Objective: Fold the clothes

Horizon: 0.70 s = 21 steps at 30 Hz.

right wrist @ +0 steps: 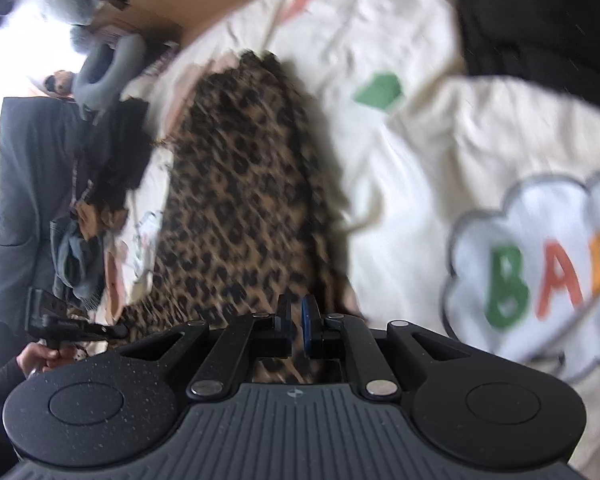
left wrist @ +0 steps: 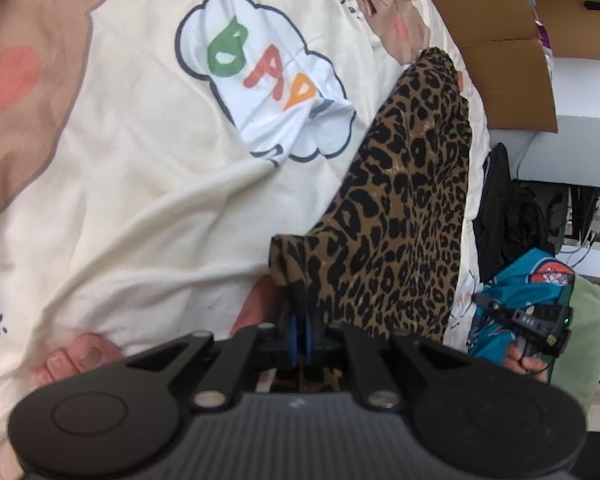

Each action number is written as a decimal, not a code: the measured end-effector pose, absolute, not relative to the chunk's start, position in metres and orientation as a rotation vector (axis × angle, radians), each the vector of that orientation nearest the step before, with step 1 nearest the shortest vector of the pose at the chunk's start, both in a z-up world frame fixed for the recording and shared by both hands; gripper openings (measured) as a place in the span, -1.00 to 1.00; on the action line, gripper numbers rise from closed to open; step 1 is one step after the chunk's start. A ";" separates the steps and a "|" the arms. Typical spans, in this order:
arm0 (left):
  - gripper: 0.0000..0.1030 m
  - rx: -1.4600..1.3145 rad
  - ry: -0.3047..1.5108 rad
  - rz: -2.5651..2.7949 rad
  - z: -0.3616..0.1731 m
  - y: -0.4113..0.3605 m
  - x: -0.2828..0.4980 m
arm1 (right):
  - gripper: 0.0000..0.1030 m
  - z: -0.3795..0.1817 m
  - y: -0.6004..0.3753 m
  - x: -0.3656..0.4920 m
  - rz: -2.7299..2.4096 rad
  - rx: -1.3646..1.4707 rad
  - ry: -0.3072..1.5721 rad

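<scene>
The leopard-print garment (left wrist: 404, 208) stretches away from my fingers across the cream bedsheet (left wrist: 148, 184). My left gripper (left wrist: 300, 320) pinches its near corner, which bunches just above the tips. My right gripper (right wrist: 297, 320) stands nearly closed over the near edge (right wrist: 244, 200); I cannot tell whether it grips. Cardboard (left wrist: 500, 60) lies beyond the far end.

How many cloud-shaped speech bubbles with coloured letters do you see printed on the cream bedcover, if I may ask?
1: the cloud bubble lies on the bedcover beside the leopard-print garment; both views show the same one. Others may lie outside the frame.
</scene>
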<state>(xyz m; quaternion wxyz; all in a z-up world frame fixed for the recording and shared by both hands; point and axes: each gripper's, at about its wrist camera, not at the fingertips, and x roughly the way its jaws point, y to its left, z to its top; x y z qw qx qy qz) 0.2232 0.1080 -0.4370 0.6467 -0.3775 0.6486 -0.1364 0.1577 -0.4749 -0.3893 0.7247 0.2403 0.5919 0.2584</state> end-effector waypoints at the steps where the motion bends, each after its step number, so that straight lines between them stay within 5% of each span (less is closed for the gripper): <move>1: -0.92 -0.859 1.476 -0.308 -0.438 0.108 0.223 | -0.91 -0.388 -0.469 0.162 0.583 0.520 1.295; 21: -0.91 -0.823 1.518 -0.266 -0.455 0.098 0.218 | -0.85 -0.430 -0.381 0.215 0.548 0.204 1.265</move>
